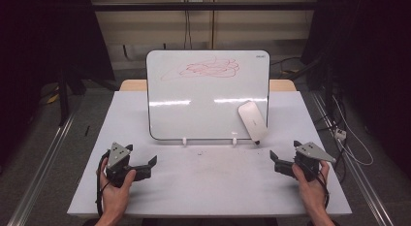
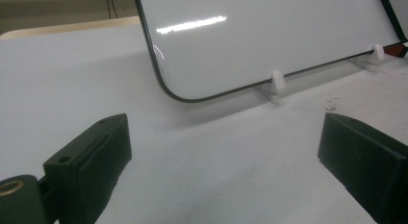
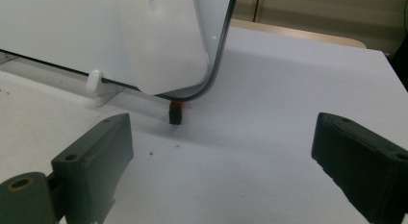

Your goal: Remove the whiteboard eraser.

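Whiteboard (image 1: 203, 102) propped upright, red scribble near top, white eraser (image 1: 252, 120) on lower right; both tongs released, empty.

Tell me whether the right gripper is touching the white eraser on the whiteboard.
Apart. The right gripper view shows the right gripper open, with bare table between its jaws and the white eraser leaning on the whiteboard.

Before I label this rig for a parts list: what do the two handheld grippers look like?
Both are black. The left gripper and right gripper each carry a grey three-cornered plate on top and two blocky black jaws with small screw holes. A black cable trails from each beside the wrist. No sleeves show.
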Tool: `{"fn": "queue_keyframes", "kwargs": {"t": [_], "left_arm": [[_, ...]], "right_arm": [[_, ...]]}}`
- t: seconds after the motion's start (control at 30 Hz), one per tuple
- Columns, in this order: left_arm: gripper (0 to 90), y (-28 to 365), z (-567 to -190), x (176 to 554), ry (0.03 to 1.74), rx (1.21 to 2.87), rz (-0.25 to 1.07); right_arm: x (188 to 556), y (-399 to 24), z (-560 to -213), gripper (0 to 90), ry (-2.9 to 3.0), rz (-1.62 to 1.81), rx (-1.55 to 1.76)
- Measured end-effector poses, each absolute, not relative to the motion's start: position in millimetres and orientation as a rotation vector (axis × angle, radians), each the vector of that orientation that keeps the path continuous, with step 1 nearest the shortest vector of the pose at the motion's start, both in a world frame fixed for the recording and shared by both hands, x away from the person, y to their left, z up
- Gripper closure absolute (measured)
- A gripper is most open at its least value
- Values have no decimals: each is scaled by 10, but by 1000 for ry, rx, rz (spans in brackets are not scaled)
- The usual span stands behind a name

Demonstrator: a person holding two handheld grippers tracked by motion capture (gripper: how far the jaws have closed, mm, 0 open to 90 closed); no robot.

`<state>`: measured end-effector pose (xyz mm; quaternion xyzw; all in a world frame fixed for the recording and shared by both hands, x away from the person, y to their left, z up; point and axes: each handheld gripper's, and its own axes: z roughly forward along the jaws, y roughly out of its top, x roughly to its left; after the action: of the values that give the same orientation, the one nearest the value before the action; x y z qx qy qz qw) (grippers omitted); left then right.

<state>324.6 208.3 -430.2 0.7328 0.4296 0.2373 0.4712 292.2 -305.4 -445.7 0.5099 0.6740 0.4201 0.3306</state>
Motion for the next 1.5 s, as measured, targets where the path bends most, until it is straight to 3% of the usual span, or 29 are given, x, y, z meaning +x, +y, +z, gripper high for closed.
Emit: {"fn": "queue_keyframes", "kwargs": {"t": [0.8, 1.5], "left_arm": [[45, 2099, -4297, 3236, 1035, 1809, 582], [45, 2072, -4312, 3242, 1009, 1833, 569]], "right_arm": [[2982, -2928, -4396, 70, 1834, 1061, 1338], [3305, -2625, -4103, 66, 1921, 995, 1235]]}}
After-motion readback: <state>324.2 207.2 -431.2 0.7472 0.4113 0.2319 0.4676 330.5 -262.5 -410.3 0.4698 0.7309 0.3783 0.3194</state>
